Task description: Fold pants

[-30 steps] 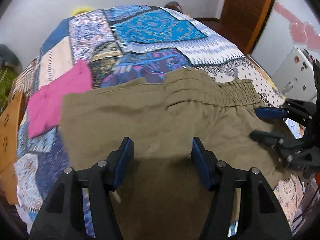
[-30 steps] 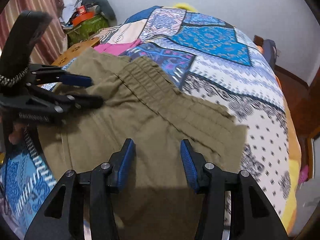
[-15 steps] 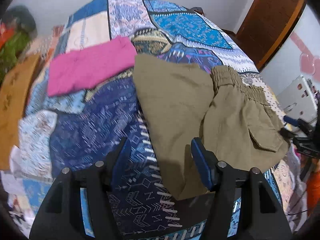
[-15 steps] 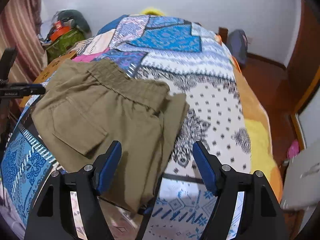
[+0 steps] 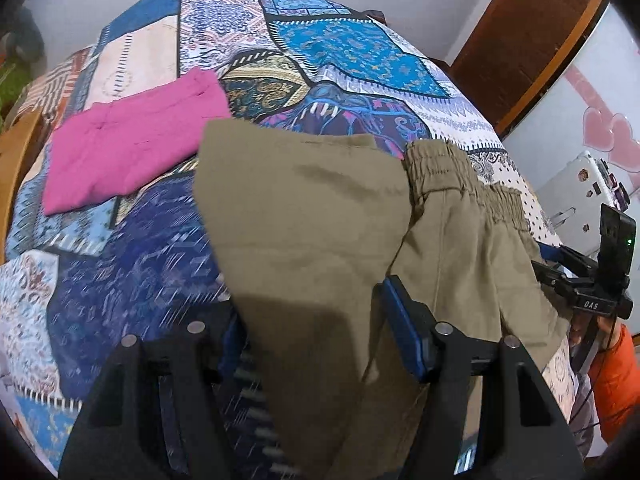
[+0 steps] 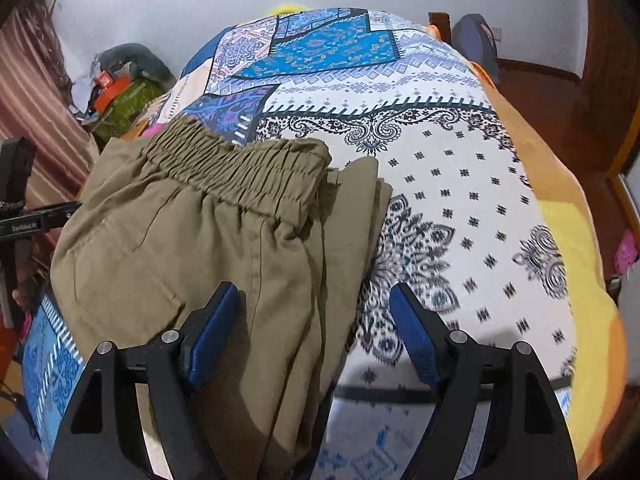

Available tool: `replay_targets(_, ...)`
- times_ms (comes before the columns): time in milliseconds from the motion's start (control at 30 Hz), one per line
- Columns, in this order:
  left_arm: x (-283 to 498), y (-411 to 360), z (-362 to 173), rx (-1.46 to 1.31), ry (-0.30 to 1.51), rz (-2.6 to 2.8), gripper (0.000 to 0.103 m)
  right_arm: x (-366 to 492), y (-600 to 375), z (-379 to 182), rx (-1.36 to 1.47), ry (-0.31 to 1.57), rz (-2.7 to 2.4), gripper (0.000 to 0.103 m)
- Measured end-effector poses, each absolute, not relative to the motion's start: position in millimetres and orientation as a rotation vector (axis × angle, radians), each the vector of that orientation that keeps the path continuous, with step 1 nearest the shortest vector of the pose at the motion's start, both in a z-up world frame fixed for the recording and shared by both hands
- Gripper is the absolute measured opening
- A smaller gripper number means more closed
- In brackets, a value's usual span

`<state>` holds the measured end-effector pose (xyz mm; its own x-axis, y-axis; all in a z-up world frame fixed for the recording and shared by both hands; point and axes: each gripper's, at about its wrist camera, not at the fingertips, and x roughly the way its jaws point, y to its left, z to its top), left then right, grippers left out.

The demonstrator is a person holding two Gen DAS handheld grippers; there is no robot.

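Both grippers, left gripper (image 5: 316, 340) and right gripper (image 6: 316, 336), hang open over the folded olive-khaki cotton pants (image 6: 192, 240), right one's jaws just widened. I'd pinch both side edges evenly before folding.

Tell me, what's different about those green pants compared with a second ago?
Both views have swung: the left gripper now straddles the olive pants' left edge, the right gripper their right edge. The right jaws have just been opening, with fabric between the open jaws. The pink cloth stayed put on the patterned bedspread.
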<state>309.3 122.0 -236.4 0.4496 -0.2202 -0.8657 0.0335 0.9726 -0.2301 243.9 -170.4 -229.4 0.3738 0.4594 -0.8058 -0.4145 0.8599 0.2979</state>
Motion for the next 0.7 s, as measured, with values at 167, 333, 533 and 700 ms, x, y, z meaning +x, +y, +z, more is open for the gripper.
replay_targets(167, 324, 114, -240, -0.16, 1.102, -0.161, 0.063, 255, -168, -233, 0.07, 1.038, 0.581, 0.074)
replay_targets(333, 331, 111, -240, -0.127, 1.1, -0.134, 0.047, 268, -166, -235, 0.095, 1.044, 0.583, 0.059)
replay_targets(533, 323, 90, -235, 0.039, 1.05, -0.096, 0.023, 266, -167, -223, 0.074, 1.006, 0.583, 0.029)
replay_targets(700, 317, 85, -220, 0.066, 1.021, -0.073, 0.007, 262, -161, -206, 0.025, 0.969, 0.575, 0.018)
